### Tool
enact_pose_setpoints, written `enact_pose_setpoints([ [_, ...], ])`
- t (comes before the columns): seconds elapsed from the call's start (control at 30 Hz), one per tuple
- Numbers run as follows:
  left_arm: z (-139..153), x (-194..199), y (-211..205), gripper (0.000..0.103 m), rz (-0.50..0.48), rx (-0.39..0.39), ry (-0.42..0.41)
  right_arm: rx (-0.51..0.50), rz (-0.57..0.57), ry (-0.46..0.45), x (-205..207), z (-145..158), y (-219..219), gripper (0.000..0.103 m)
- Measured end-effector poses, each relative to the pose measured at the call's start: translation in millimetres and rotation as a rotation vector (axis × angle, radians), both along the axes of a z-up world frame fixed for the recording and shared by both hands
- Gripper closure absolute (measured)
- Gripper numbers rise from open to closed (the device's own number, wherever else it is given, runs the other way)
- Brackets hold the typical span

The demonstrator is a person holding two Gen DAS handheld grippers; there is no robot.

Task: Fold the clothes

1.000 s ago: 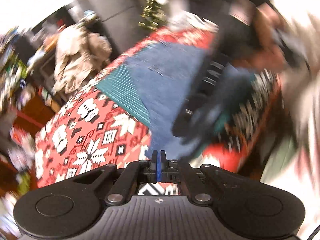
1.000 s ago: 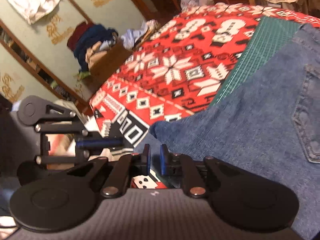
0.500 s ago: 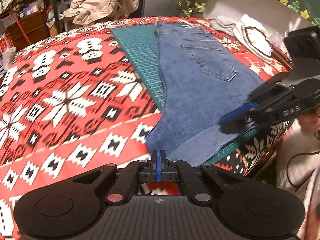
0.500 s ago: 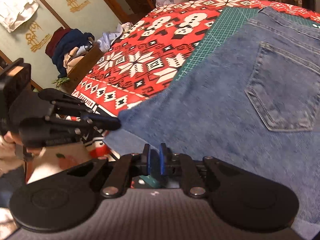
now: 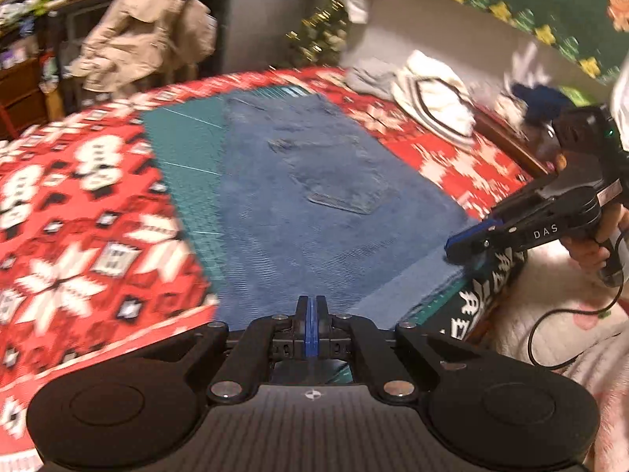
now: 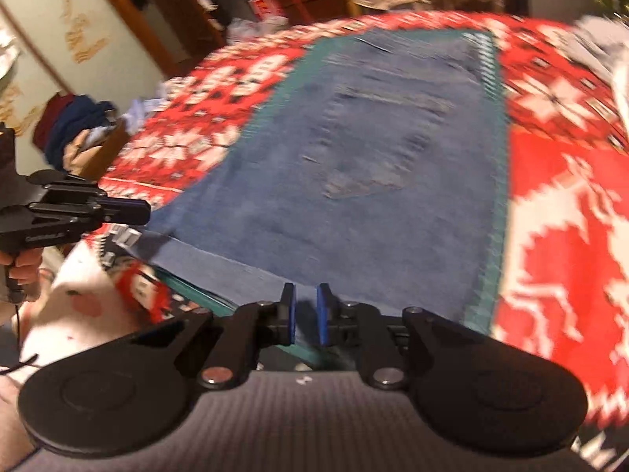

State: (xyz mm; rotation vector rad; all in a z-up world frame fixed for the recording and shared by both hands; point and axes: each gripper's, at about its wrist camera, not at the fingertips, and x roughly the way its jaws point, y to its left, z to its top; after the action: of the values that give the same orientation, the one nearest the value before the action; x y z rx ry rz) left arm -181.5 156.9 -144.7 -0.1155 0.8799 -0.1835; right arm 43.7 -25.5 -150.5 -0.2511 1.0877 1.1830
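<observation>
Folded blue jeans [image 5: 314, 196] lie flat on a green cutting mat [image 5: 184, 173] on the red patterned tablecloth [image 5: 78, 204], back pocket up; they also show in the right wrist view [image 6: 354, 181]. My left gripper [image 5: 310, 314] is shut and empty, just above the jeans' near edge. My right gripper [image 6: 306, 312] is slightly open and empty, above the near hem. Each gripper shows in the other's view, the right one [image 5: 464, 242] at the jeans' near right corner and the left one [image 6: 137, 212] at the near left corner.
A white garment [image 5: 436, 102] and grey cloth [image 5: 369, 76] lie at the table's far right. A beige coat [image 5: 145, 35] hangs behind the table. A pile of clothes [image 6: 74, 126] sits left of the table. The table's near edge [image 5: 483, 295] is close below the grippers.
Both grippers have swung round to face along the jeans from the near edge. The left stays shut, and the right's gap is a little wider.
</observation>
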Motion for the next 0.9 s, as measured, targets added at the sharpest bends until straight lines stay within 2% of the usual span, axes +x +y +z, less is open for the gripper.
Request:
enact_pose_setpoints([
  [0.13, -18, 0, -5, 0.101, -0.027, 0.024, 0.038, 0.015, -0.049, 0.029, 5, -6, -23, 0.095],
  [0.27, -13, -3, 1, 0.101, -0.003, 0.004, 0.054, 0.023, -0.065, 0.046, 4, -6, -36, 0.095],
  [0.37, -4, -6, -2, 0.100, 0.004, 0.003, 0.034, 0.024, -0.082, 0.044, 6, 1, -45, 0.094],
  [0.43, 2, -4, -5, 0.099, 0.000, -0.012, 0.010, 0.054, -0.104, 0.020, 8, 13, -49, 0.089],
  [0.5, 2, 3, -8, 0.096, -0.010, -0.024, -0.001, 0.075, -0.126, 0.000, 12, 19, -49, 0.090],
  [0.57, -2, 11, -12, 0.096, -0.016, -0.011, 0.007, 0.043, -0.135, -0.014, 16, 14, -47, 0.090],
  [0.6, -5, 14, -13, 0.096, -0.021, -0.005, 0.015, 0.023, -0.138, -0.021, 18, 11, -46, 0.090],
  [0.63, -8, 16, -14, 0.096, -0.024, -0.001, 0.023, 0.020, -0.141, -0.022, 19, 8, -49, 0.096],
  [0.73, -19, 17, -11, 0.095, -0.009, 0.016, 0.066, 0.027, -0.160, -0.002, 22, 4, -62, 0.098],
  [0.9, -16, 14, -7, 0.095, 0.007, 0.003, 0.064, 0.031, -0.206, 0.028, 20, 4, -78, 0.100],
])
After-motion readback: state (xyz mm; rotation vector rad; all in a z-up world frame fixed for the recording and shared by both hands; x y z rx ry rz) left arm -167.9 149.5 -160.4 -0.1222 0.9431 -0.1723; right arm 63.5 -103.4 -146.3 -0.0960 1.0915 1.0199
